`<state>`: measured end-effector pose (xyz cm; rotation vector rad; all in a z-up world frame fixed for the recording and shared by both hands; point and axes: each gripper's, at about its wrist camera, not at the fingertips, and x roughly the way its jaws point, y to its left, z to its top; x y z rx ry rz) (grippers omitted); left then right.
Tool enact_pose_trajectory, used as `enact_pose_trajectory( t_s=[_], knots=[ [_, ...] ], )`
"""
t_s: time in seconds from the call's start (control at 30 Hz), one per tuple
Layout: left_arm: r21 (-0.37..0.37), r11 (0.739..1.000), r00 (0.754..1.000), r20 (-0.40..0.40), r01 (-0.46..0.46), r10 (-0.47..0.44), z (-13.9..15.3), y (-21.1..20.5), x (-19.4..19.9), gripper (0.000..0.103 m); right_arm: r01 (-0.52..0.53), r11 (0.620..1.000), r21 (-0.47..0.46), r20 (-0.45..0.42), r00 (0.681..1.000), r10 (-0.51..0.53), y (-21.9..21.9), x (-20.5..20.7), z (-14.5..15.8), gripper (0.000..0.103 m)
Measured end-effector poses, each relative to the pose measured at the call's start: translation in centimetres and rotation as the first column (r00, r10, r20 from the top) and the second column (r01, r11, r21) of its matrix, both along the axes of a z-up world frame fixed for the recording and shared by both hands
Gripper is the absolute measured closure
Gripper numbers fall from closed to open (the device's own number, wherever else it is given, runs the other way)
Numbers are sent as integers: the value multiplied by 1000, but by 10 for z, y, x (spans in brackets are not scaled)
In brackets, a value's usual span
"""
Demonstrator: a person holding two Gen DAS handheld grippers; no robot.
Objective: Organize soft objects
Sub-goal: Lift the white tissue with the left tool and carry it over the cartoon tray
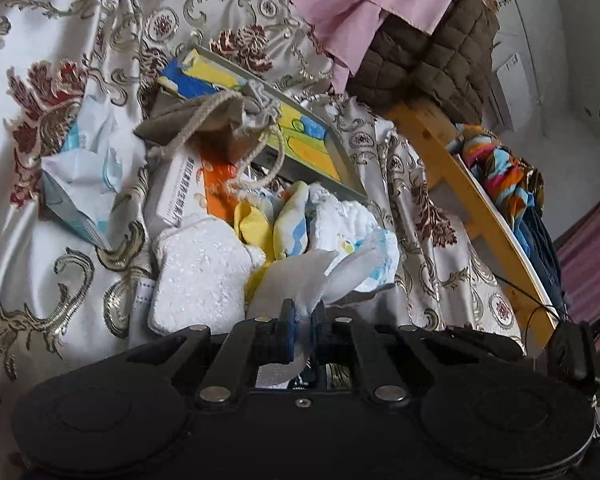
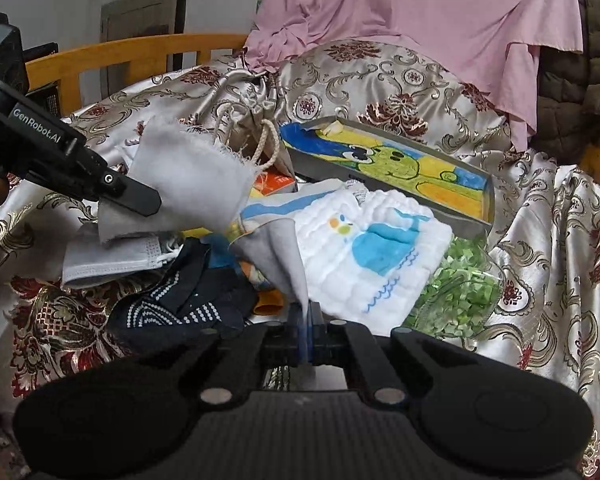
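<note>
Both grippers' fingers (image 1: pixel 303 326) (image 2: pixel 305 334) pinching one grey cloth (image 2: pixel 188 184).

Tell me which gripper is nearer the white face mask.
Left. The left gripper, holding the grey cloth, hangs just above the face mask; the right gripper sits farther right.

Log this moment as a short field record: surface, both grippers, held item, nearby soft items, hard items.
surface: patterned satin cover
left gripper: shut on grey cloth
right gripper: shut on another corner of the same cloth
nearby soft items: white whale cloth, dark dotted socks, face mask, drawstring pouch
hard items: framed drawing
</note>
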<state>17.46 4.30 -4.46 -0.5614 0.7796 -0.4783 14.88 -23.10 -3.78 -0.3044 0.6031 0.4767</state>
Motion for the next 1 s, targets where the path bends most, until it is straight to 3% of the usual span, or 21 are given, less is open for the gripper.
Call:
enact_pose_trajectory(
  t_s=[0.1,0.33,0.53,0.77,1.0],
  knots=[
    [2,1000,1000,27,-10,10,2,1,-2,96,0,1000,9,22,1000,0,-1,-2,2,101],
    [-78,997,994,112,15,-6,14,6,-6,96,-8,996,92,86,996,0,-7,-8,14,101],
    [-48,999,986,166,2,6,30,0,6,96,-2,990,141,124,992,-16,-12,-4,31,101],
    [-57,998,968,250,-7,21,70,-6,62,96,-31,989,143,172,985,6,3,44,62,101],
    [29,999,959,283,-39,29,88,-23,147,96,-25,996,86,248,969,3,24,120,86,101]
  ],
)
